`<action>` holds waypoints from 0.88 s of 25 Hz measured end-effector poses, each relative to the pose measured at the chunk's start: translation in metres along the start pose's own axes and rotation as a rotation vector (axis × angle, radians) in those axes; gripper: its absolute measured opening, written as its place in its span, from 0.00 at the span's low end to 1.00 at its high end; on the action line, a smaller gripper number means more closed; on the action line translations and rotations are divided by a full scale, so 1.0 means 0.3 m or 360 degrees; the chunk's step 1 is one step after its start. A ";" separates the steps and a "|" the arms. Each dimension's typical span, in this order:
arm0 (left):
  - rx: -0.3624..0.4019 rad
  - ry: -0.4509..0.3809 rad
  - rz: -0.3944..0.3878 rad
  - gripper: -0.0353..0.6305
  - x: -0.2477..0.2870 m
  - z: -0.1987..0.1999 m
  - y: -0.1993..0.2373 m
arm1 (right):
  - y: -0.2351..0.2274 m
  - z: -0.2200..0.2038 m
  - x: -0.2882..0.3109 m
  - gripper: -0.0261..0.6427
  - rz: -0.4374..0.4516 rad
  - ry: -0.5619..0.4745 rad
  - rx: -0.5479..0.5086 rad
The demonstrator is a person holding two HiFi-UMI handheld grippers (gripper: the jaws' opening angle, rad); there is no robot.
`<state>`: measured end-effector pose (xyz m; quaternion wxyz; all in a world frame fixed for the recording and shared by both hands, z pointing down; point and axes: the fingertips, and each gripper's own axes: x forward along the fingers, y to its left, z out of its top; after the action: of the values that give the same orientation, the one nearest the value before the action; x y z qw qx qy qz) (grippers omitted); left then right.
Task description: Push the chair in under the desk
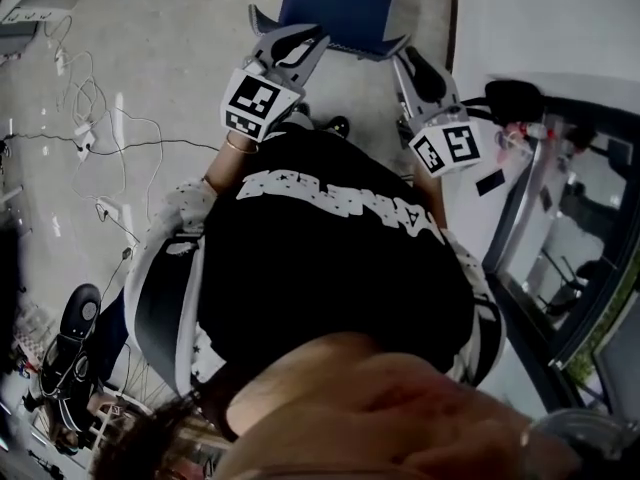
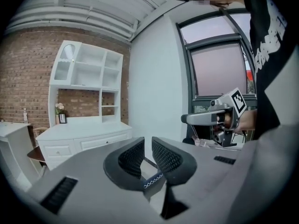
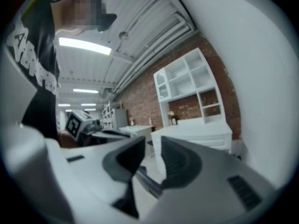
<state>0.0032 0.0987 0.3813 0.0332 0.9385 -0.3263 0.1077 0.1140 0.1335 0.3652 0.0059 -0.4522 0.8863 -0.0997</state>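
Tongs both empty: left tongs (image 2: 148, 144) jaws a narrow slit apart, right tongs (image 3: 152, 146) a bit wider, both grey plastic with curved, ribbed dark pads. Blue chair (image 1: 336, 0), a smooth flat panel with a grey edge, sits at top centre of the head view, just past both tongs' tips. Pale glossy floor (image 1: 170, 58) with loose white cables (image 1: 85, 118) at left; red brick wall (image 2: 28, 78) behind a white shelf cabinet (image 2: 86, 83), dark-framed window (image 2: 219, 64) at right.

The head view is dim; gripper views bow at the edges, the right perhaps motion-blurred; ceiling strip lights (image 3: 85, 46) glare.
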 end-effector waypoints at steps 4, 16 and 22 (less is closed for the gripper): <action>-0.0002 0.0090 -0.0023 0.20 0.003 -0.068 0.014 | -0.004 -0.063 0.016 0.20 -0.0019 0.0101 -0.0036; 0.0124 0.0412 -0.0132 0.31 0.019 -0.311 0.120 | 0.017 -0.289 0.168 0.26 0.0003 0.0522 -0.0268; 0.0154 0.0596 -0.0148 0.35 0.052 -0.446 0.130 | 0.002 -0.416 0.212 0.27 0.0041 0.0705 -0.0279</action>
<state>-0.0332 0.0765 0.5149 0.0531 0.9167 -0.2650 0.2943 0.0634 0.1041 0.4923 -0.2267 -0.4066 0.8770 -0.1189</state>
